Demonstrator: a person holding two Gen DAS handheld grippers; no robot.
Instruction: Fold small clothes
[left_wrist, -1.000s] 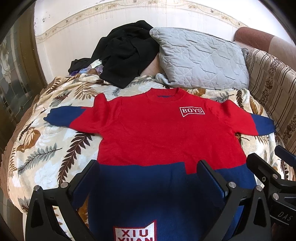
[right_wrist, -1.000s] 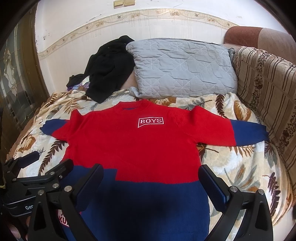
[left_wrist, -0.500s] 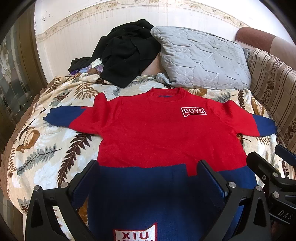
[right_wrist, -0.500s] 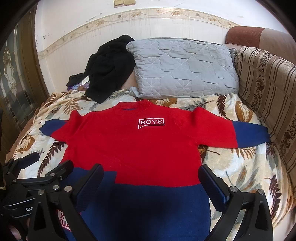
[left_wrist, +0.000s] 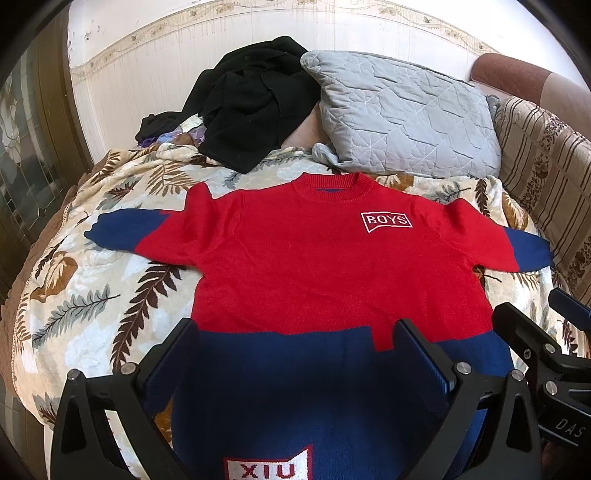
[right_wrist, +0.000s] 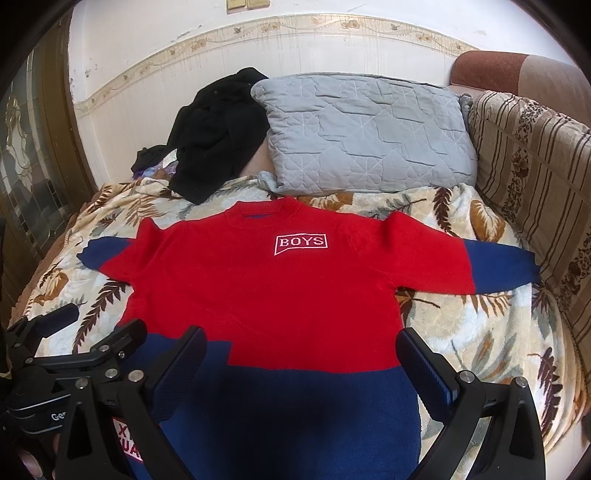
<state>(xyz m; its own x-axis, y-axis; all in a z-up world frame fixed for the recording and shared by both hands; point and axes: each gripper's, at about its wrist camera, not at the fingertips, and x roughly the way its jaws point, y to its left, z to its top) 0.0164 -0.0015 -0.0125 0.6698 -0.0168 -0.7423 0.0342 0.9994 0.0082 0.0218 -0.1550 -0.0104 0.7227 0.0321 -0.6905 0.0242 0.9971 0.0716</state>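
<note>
A small red and navy sweater (left_wrist: 325, 273) with a white "BOYS" patch lies flat, front up, sleeves spread, on the leaf-print blanket (left_wrist: 92, 295). It also shows in the right wrist view (right_wrist: 280, 288). My left gripper (left_wrist: 295, 343) is open and empty above the navy hem, over its left half. My right gripper (right_wrist: 303, 350) is open and empty above the hem's right half. The right gripper shows at the right edge of the left wrist view (left_wrist: 532, 332), and the left gripper at the left edge of the right wrist view (right_wrist: 81, 332).
A grey quilted pillow (left_wrist: 402, 118) and a pile of black clothes (left_wrist: 251, 103) lie at the head of the bed, against the white wall. A striped sofa back (right_wrist: 535, 177) runs along the right. A dark glass door (right_wrist: 26, 166) stands at the left.
Both grippers have drifted slightly back and up, so the sweater sits a little lower in view. Jaws stay open and the sweater has not moved.
</note>
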